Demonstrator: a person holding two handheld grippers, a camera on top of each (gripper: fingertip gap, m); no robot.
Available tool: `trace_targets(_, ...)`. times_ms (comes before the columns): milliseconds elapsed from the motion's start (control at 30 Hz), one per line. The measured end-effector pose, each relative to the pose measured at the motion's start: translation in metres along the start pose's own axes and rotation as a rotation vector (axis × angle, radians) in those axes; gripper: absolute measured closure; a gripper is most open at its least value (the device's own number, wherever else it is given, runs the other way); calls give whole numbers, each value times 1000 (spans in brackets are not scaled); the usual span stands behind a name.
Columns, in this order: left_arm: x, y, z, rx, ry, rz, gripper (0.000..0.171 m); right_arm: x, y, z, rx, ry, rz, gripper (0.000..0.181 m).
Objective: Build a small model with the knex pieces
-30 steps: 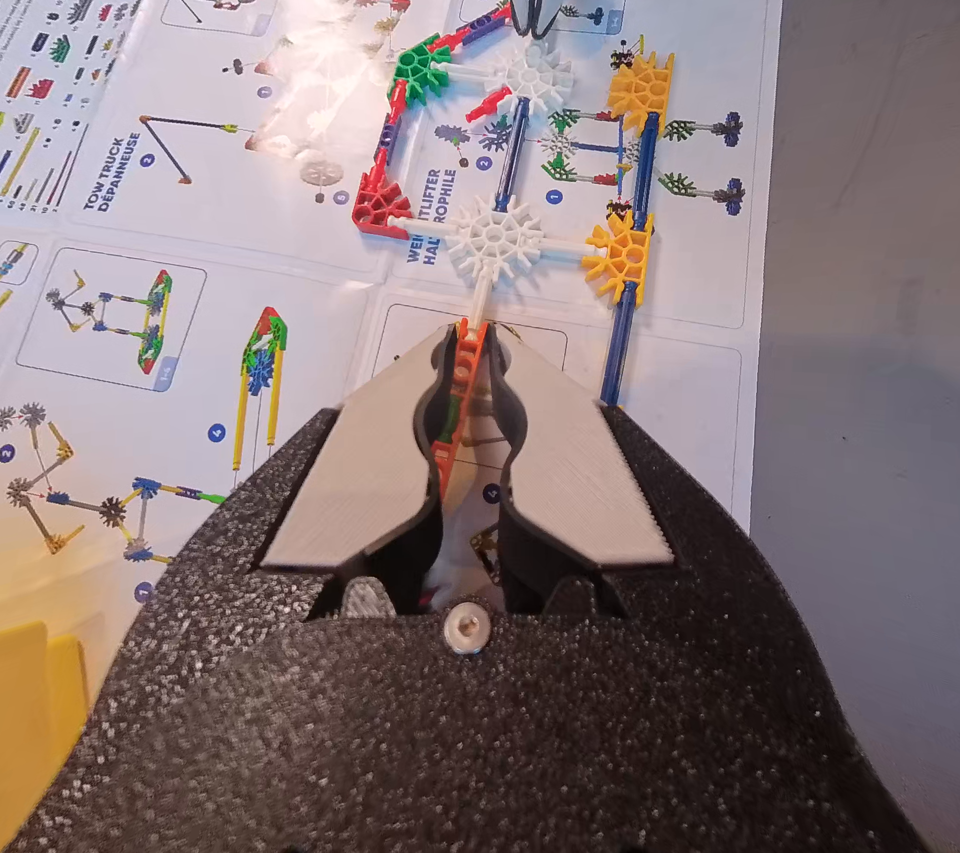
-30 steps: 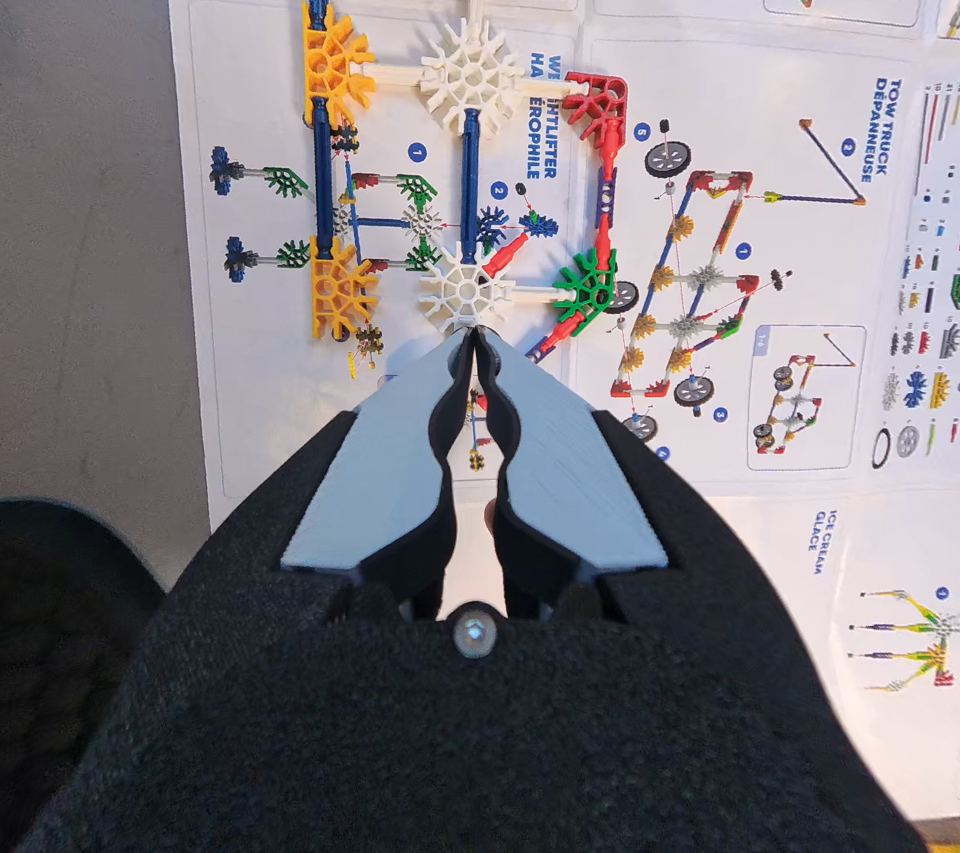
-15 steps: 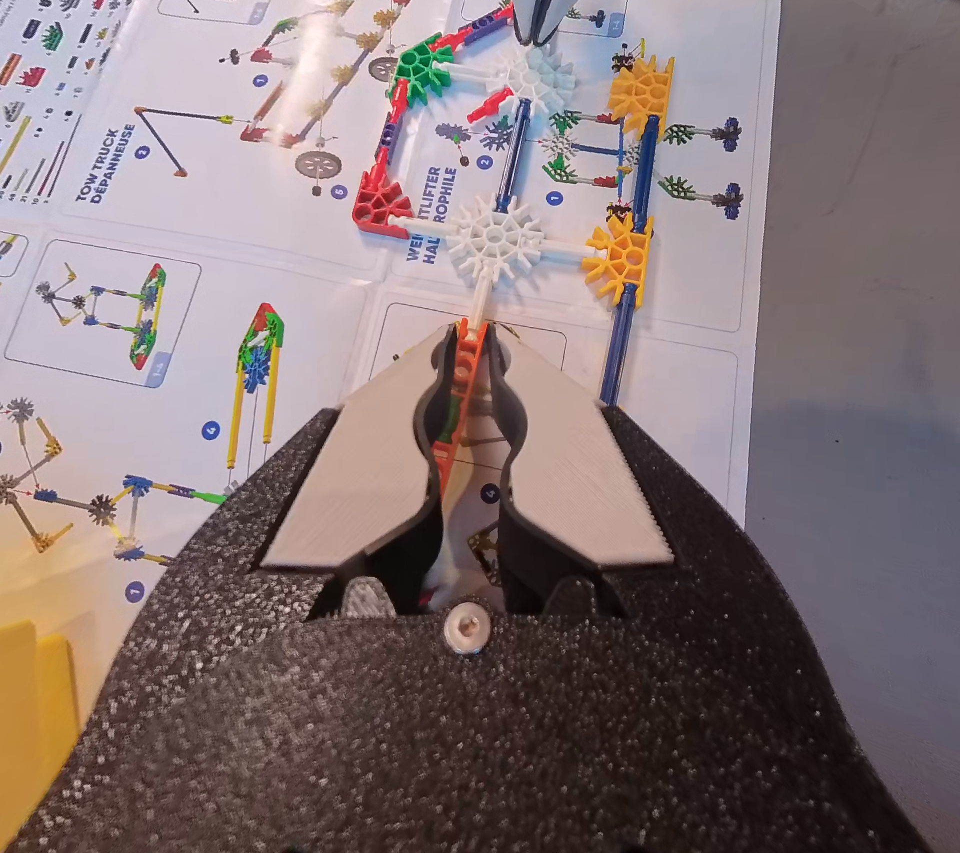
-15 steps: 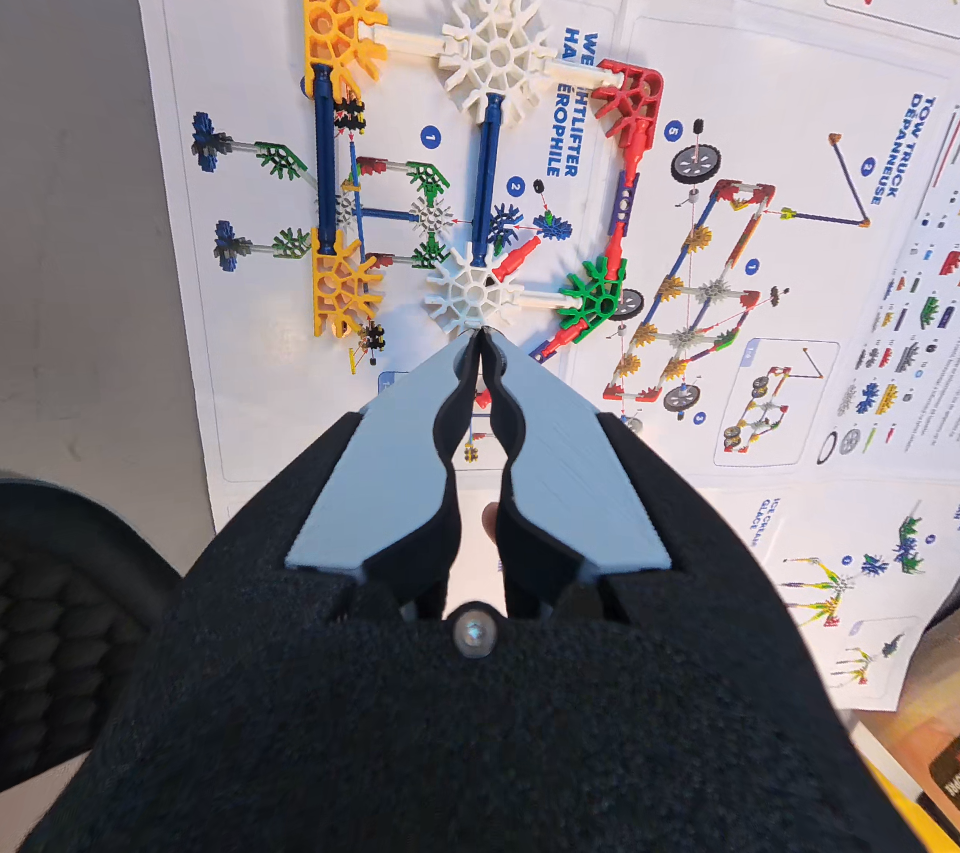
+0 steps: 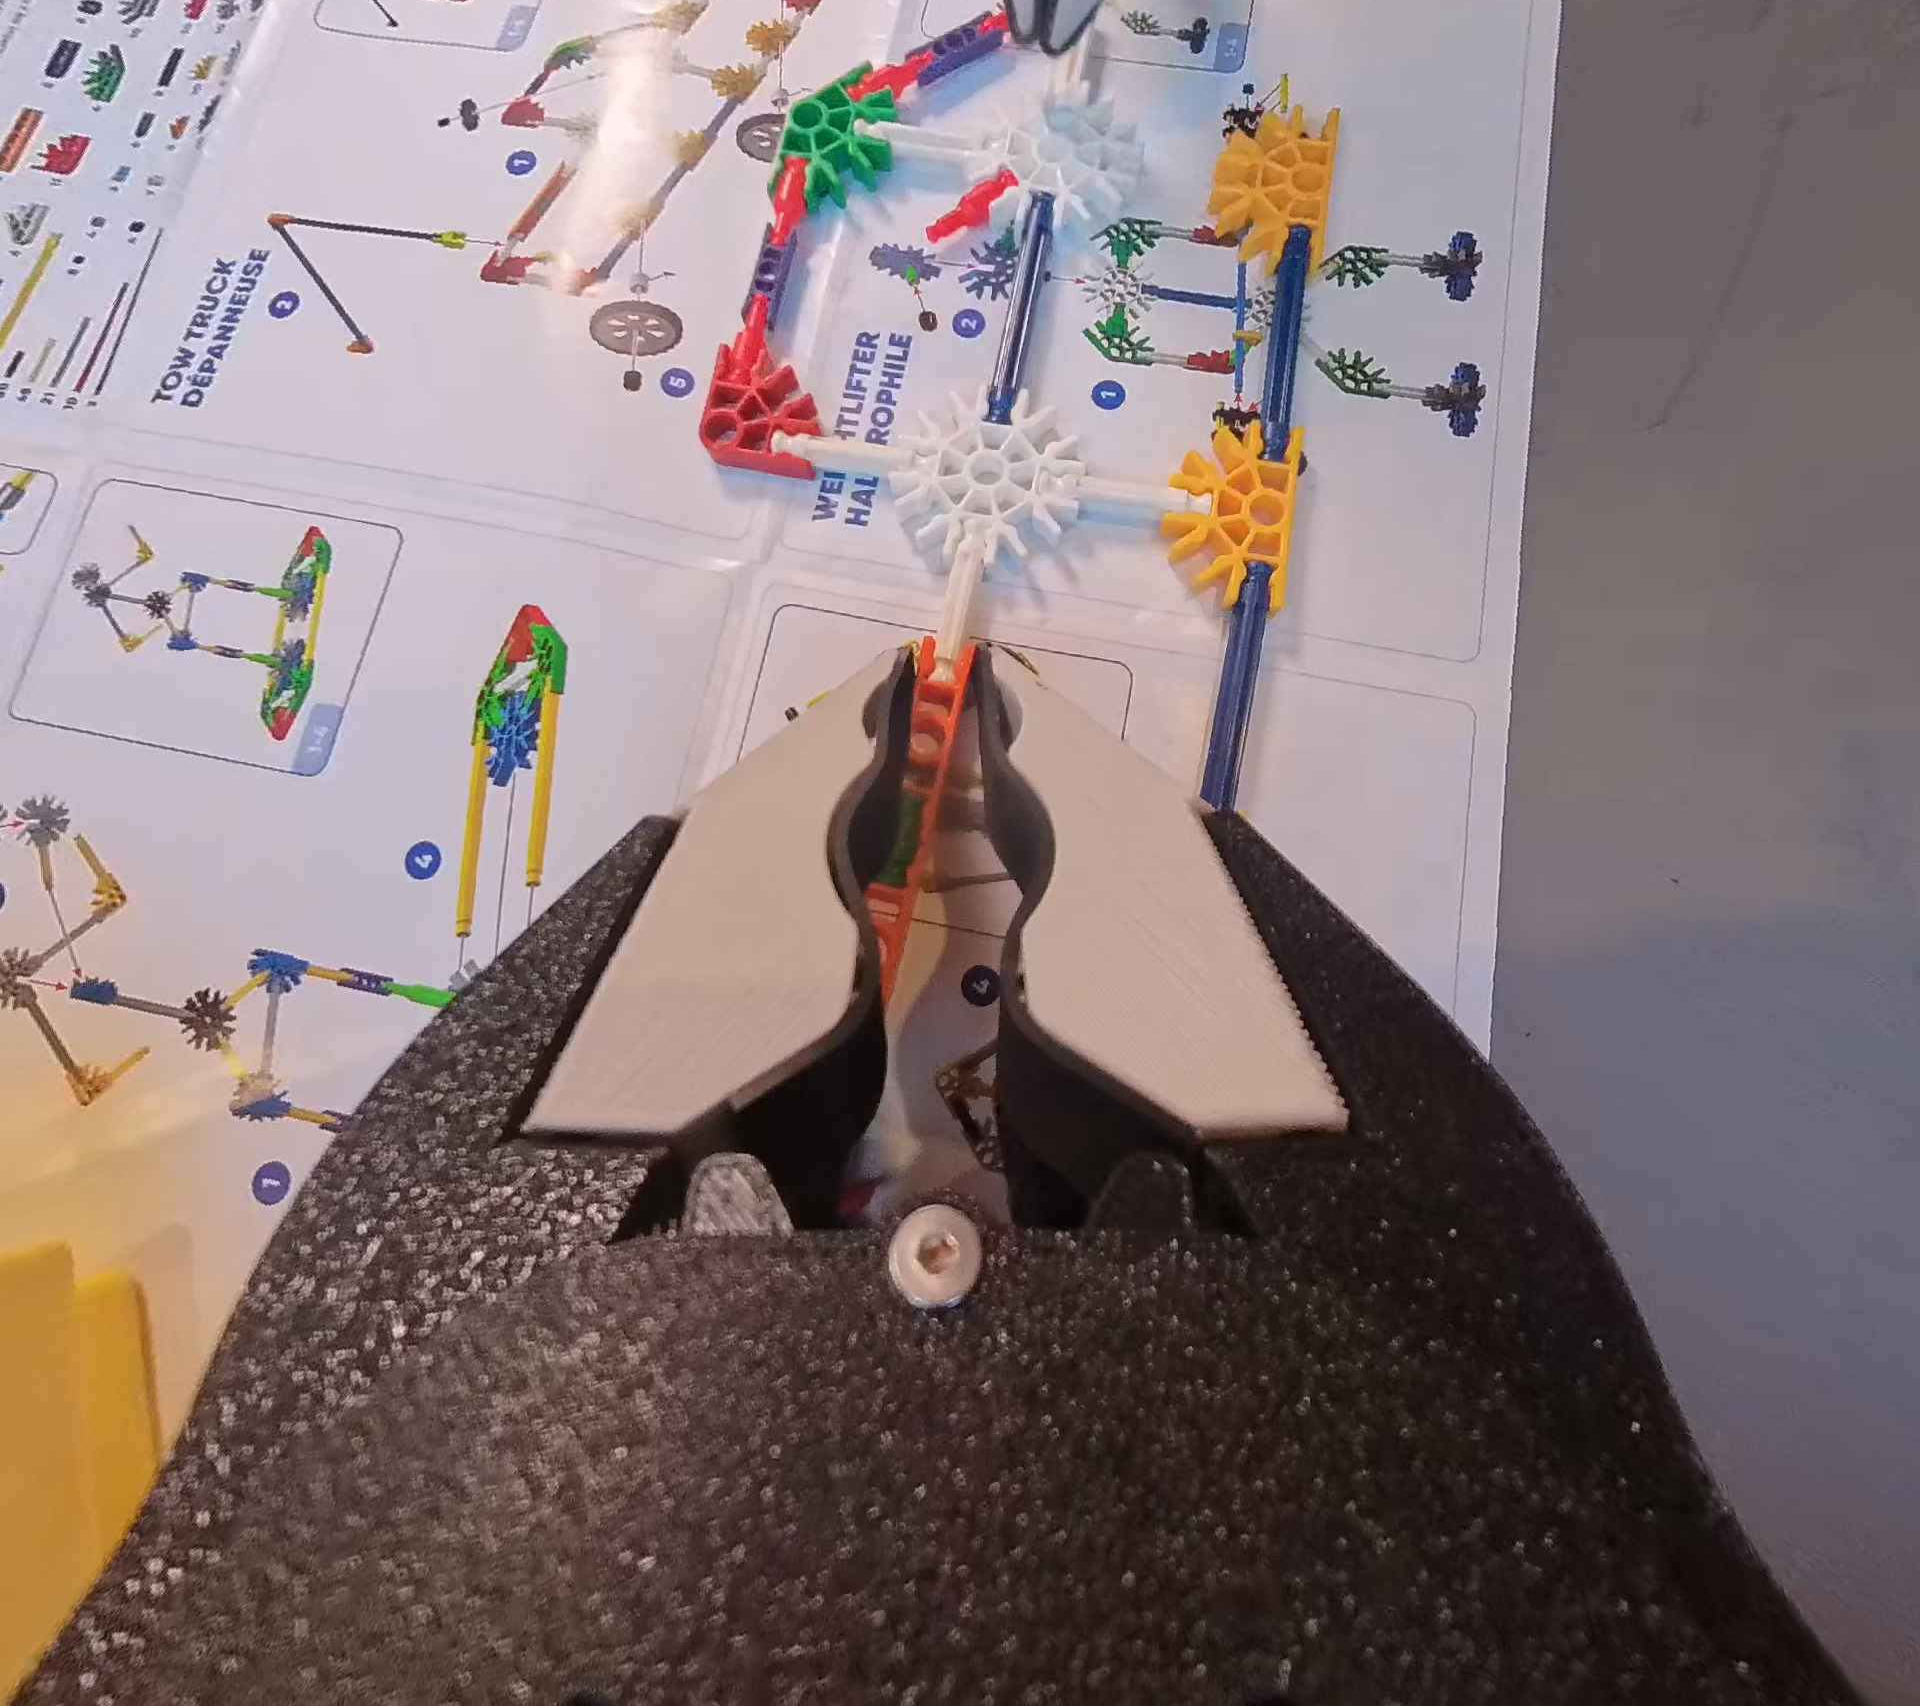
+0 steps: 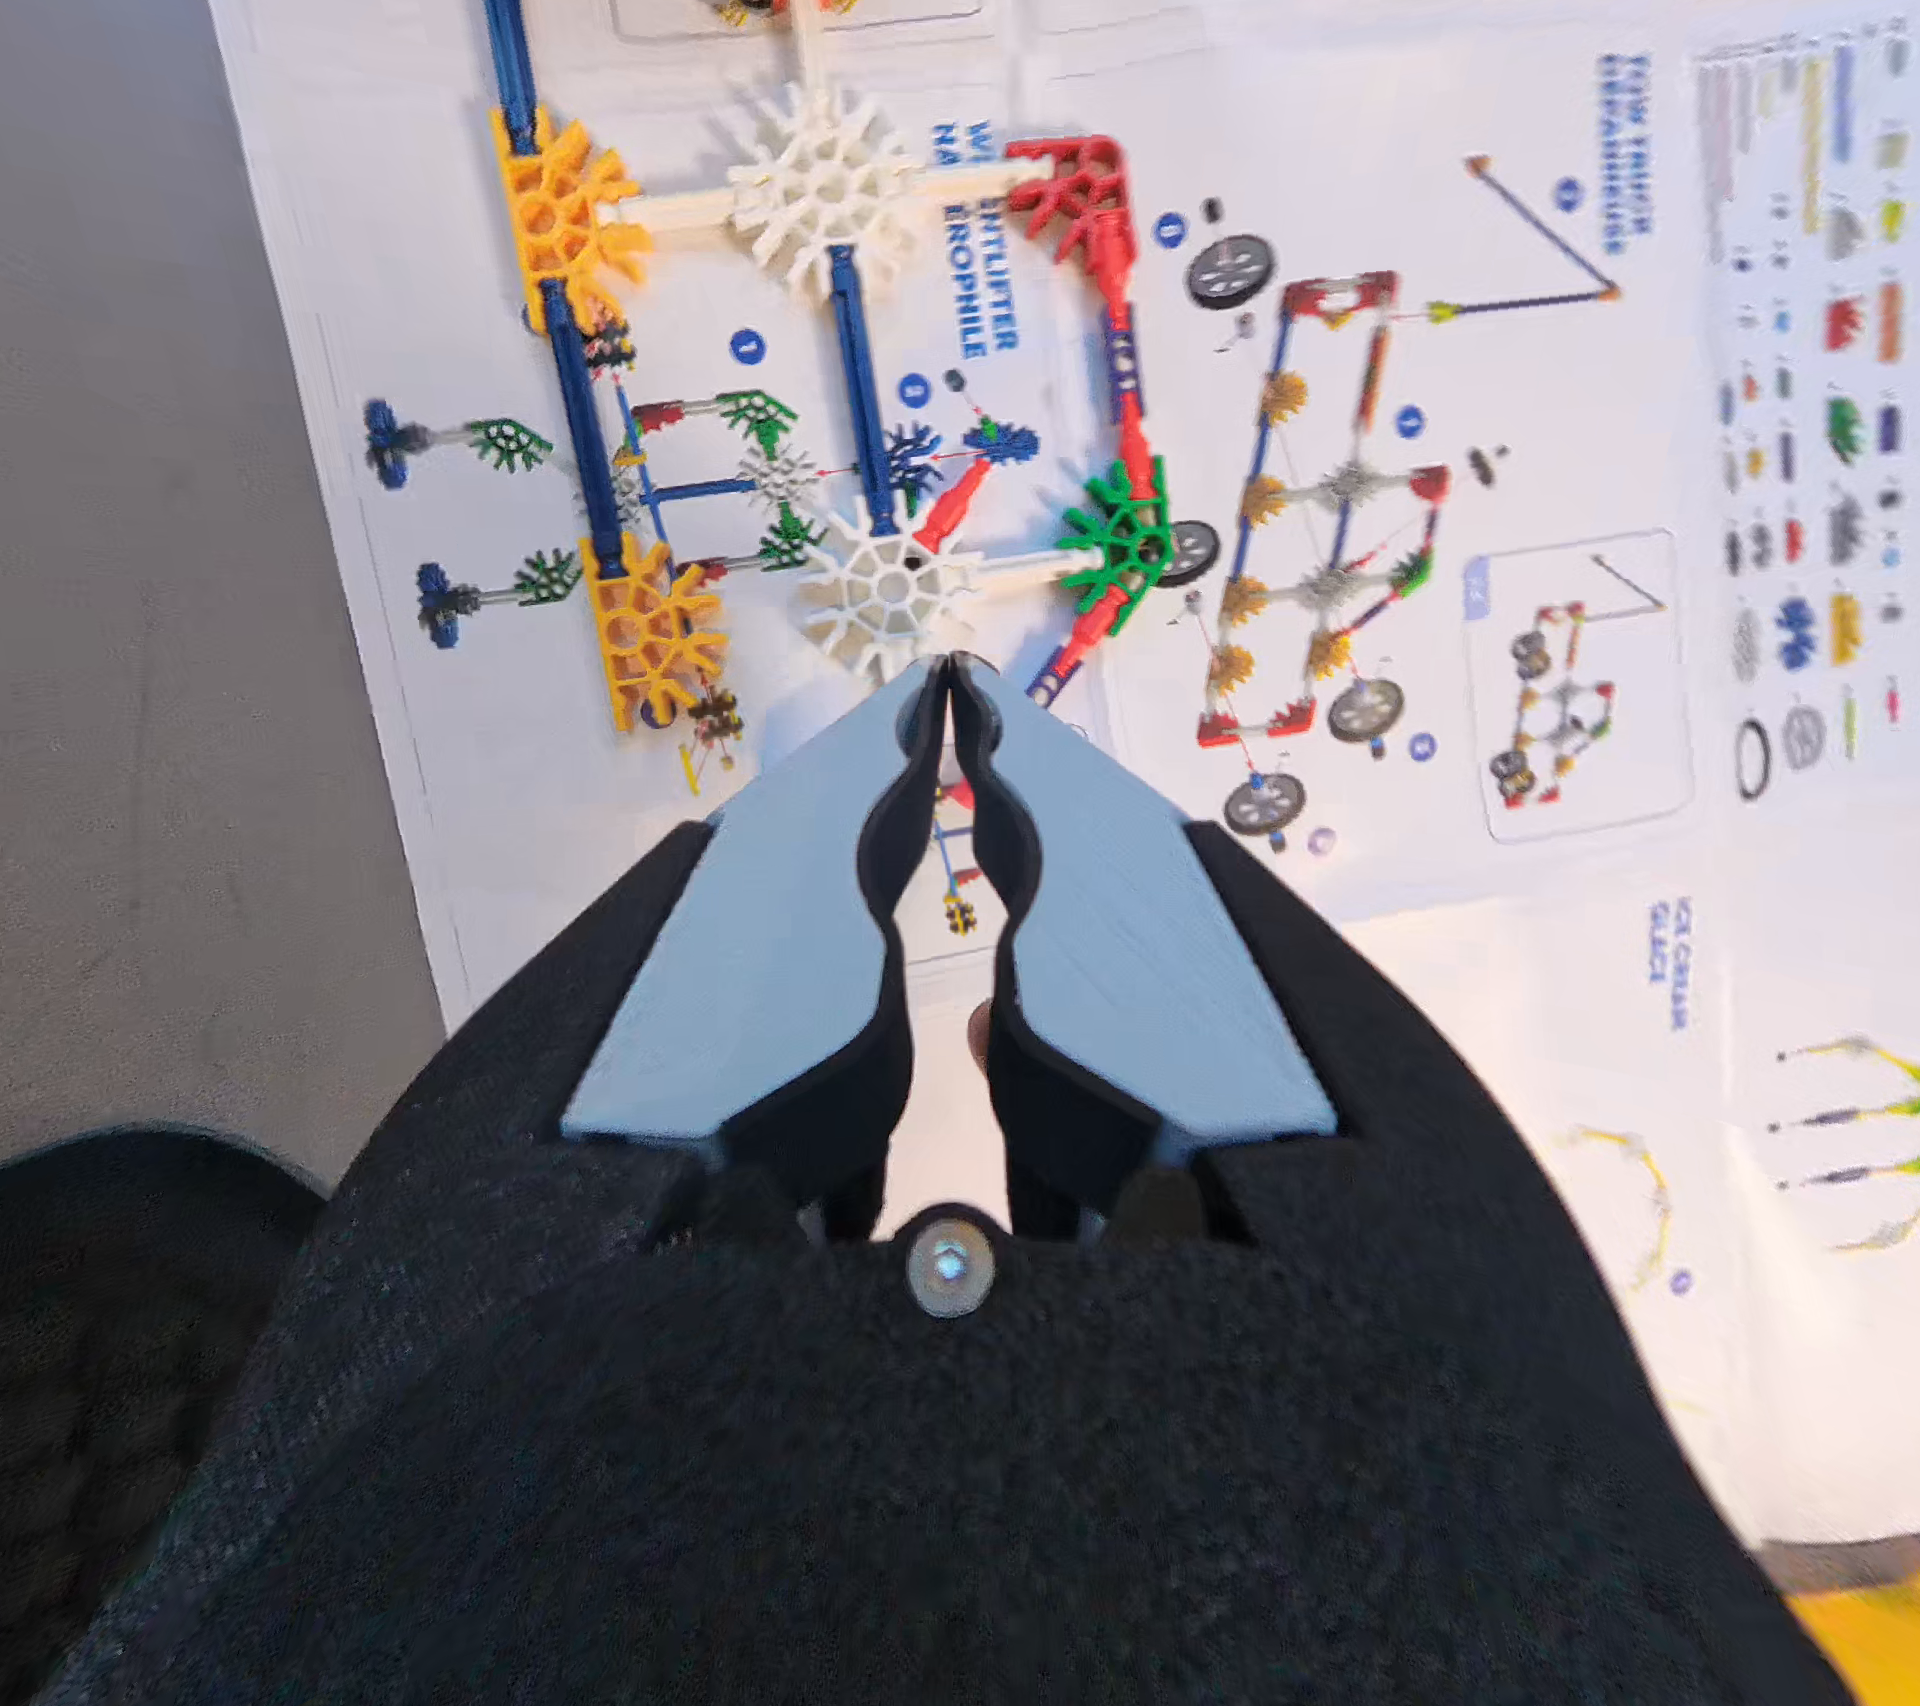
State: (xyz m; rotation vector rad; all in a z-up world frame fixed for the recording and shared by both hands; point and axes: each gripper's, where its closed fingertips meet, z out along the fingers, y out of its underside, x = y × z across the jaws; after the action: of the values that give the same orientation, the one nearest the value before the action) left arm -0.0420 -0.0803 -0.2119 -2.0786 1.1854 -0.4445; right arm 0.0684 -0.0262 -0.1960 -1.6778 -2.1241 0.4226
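A flat toy frame of rods and connectors lies on a printed instruction sheet. My left gripper is shut on an orange connector. A short white rod joins this to the near white snowflake connector. My right gripper is shut, with its tips against the edge of the other white snowflake connector. It also shows at the top of the left wrist view. Yellow, red and green connectors and blue rods complete the frame.
The sheet lies on a grey table, and its edge runs close to the frame's yellow side. A yellow block sits at the lower left. A dark rounded object lies on the table beside the right gripper. The gap from one gripper's tips to the other's is roughly 12 centimeters.
The right wrist view has swung and is now blurred, but its tips stay at the white connector. The left gripper keeps its hold on the orange connector.
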Motion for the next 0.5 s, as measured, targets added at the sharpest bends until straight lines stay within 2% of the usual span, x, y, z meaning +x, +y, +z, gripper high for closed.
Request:
trace_targets(100, 0, 0, 0, -7, -7, 12, 163, 5, 1, -17, 119, 40, 120, 177)
trace_targets(200, 0, 0, 0, -8, -6, 14, 163, 11, 20, -23, 155, 126, 179, 169)
trace_targets(300, 0, 0, 0, -3, -4, 9, 163, 8, 34, -24, 208, 149, 252, 168)
trace_targets(500, 0, 0, 0, 2, -1, 9, 163, 0, 32, -21, 271, 149, 262, 168)
